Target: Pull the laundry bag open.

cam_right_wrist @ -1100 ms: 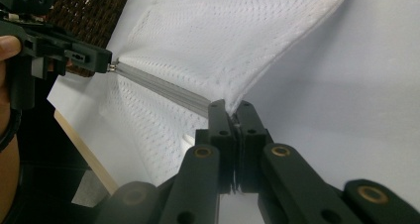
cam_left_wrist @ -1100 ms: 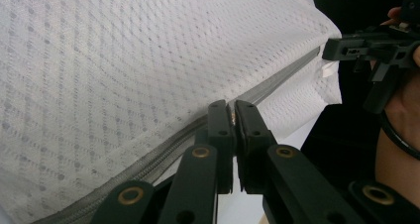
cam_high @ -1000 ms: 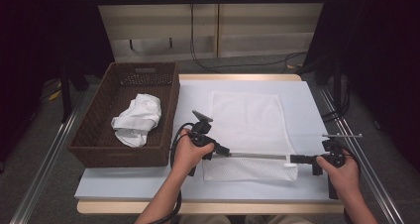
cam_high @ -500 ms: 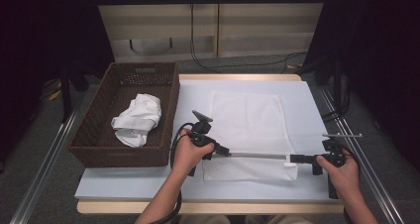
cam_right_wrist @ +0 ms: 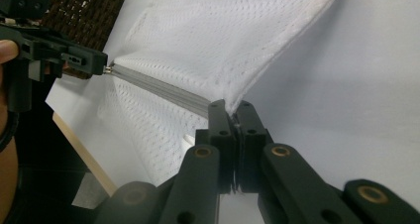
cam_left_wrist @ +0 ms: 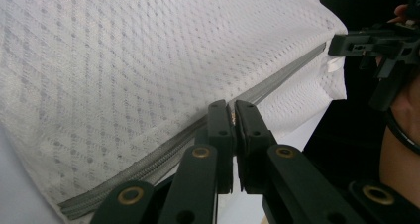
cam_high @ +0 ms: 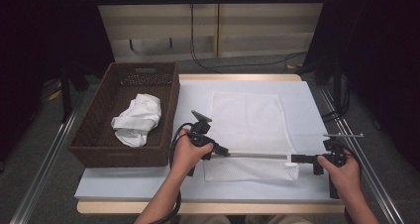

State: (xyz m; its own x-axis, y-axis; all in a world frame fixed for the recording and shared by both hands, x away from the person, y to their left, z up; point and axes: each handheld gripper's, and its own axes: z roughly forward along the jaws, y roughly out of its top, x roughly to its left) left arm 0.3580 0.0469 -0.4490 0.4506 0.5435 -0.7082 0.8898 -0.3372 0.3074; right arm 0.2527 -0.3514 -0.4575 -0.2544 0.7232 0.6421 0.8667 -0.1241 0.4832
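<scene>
two pairs of fingers (cam_left_wrist: 233, 116) clamped on opposite ends of the mesh bag's (cam_high: 246, 119) zip (cam_high: 257, 155)

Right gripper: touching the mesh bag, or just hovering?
Touching. In the right gripper view, the right gripper has its jaws shut on the corner of the white mesh bag, beside the end of the grey zipper.

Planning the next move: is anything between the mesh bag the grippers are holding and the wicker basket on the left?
Nothing visible does. The left gripper and right gripper are each shut on an end of the mesh bag along its zipper. The table toward the basket is bare. A crumpled white cloth already lies inside.
</scene>
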